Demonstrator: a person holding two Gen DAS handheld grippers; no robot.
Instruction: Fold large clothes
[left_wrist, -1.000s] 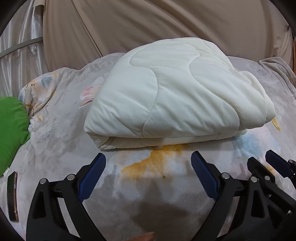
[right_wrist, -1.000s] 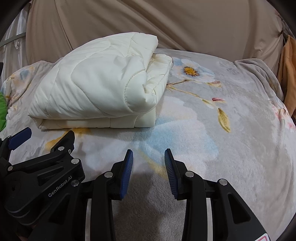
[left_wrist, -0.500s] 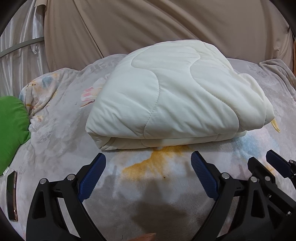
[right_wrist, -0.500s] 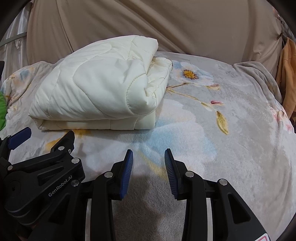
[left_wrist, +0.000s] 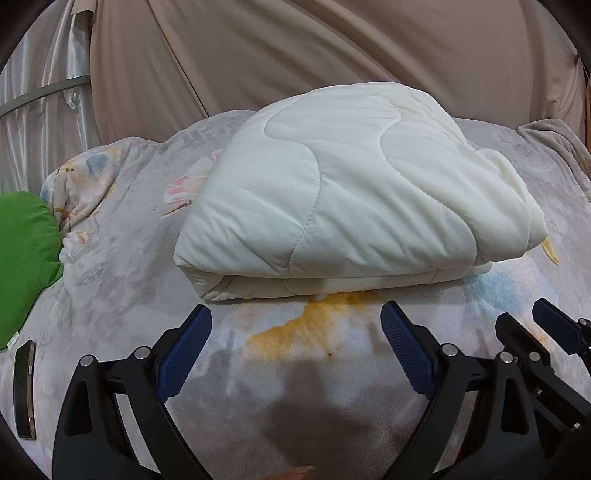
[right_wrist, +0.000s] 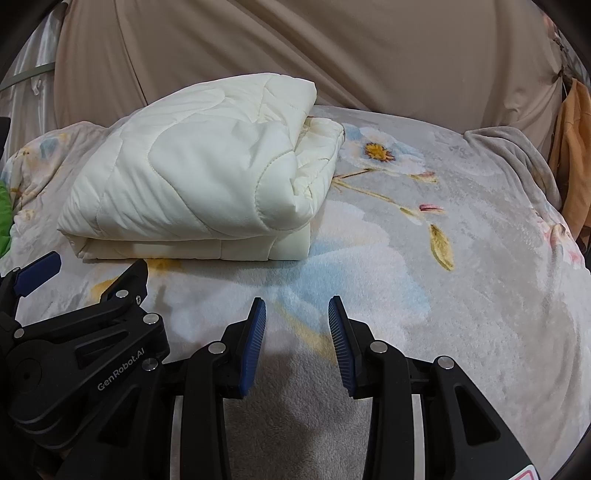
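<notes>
While both hand-held grippers gape empty, the folded quilt (left_wrist: 343, 192) lies ahead.

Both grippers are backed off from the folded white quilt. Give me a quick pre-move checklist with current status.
1. Left gripper open, holding nothing: ok.
2. Right gripper open, holding nothing: ok.
3. White quilt folded into a stacked bundle on the floral blanket: ok.
4. Layers aligned: not ok, the right end is uneven, lower layers sticking out.
5. Phone and green cushion apart from the quilt: ok.
6. Quilt's far side tidy: cannot tell, hidden.
</notes>
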